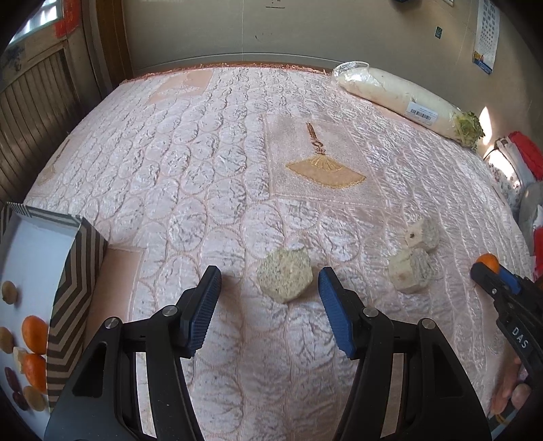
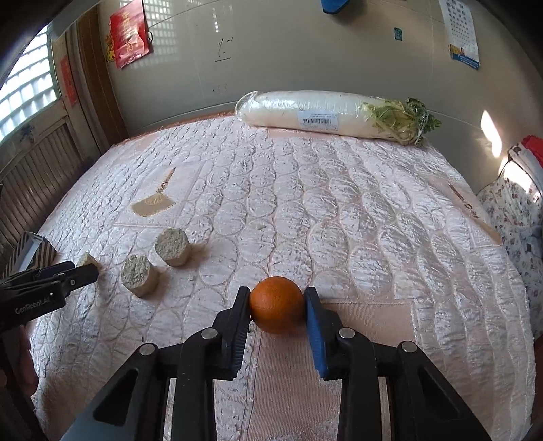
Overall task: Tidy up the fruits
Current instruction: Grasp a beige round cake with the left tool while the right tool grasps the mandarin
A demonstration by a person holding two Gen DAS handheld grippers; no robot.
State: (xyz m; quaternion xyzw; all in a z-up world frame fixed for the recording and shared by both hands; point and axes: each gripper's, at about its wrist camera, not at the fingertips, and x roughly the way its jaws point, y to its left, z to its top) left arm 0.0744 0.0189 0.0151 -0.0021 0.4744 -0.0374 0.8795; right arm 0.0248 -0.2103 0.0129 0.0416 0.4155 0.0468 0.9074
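The right gripper point(image 2: 276, 305) gripped the orange point(image 2: 276, 303) near the bed's point(image 2: 373, 220) right edge, while the open left gripper point(image 1: 269, 288) faced a pale chunk point(image 1: 284, 279) nearer the box point(image 1: 73, 281) at the left edge.

Glossy quilted cloth bedspread point(image 2: 339, 210); dimpled orange point(image 2: 276, 304) peel; clear plastic-wrapped radish point(image 2: 305, 112).

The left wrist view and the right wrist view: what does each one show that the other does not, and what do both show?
Only the left wrist view shows the inside of the patterned box, holding oranges and other small fruits, and the open left gripper facing a pale chunk.

Only the right wrist view shows the red hanging and the right gripper closed on the orange.

Both show the wrapped radish, the pale chunks and the quilted bedcover.
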